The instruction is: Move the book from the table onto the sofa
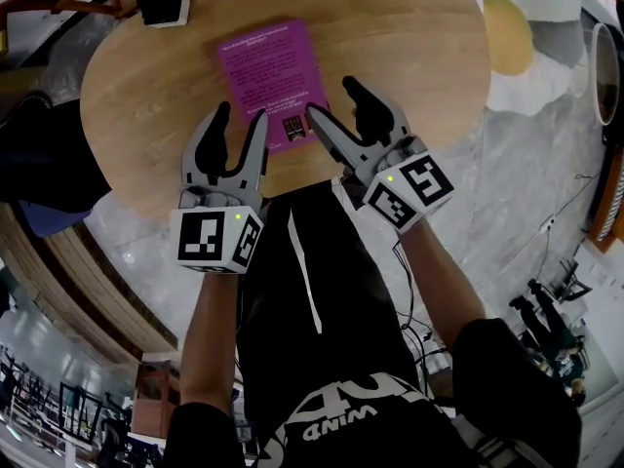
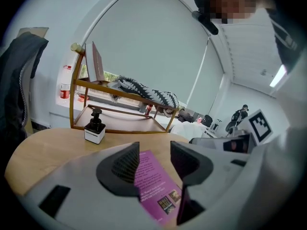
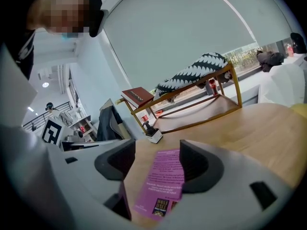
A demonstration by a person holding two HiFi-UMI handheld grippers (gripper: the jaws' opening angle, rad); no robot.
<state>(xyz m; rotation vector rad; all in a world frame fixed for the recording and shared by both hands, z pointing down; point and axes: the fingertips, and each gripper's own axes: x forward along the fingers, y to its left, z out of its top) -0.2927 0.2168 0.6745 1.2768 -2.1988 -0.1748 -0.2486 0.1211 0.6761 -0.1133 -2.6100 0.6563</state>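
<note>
**Fig.** Book [image 1: 271, 84] lies flat on the round wooden worktop [image 1: 409, 57], approx. mid-width, its short near end close to the worktop's near edge. The L hand-held gripper [image 1: 241, 115] sits just off the near-left corner of the book. The R hand-held gripper [image 1: 331, 97] is over the near-right corner. Both have jaws spread wide w/ nothing clamped, and both point forward and slightly down. Each gripper view shows the cover beyond the gap, not between the pads. Contact w/ the cover cannot be told.

Probable reason for the flanking pose: a thin book lying flat offers no side to pinch, so the near end, closest to the worktop edge, is the likeliest place to get a jaw under.

Book: slim and magenta, w/ lines of pale print. A small dark panel of pictures sits at the near end, so prob. the back cover is up. No curl or lifted corner visible.

A pump bottle [image 1: 164, 6] stands at the far-left edge, well apart. The sofa is in no view.
</note>
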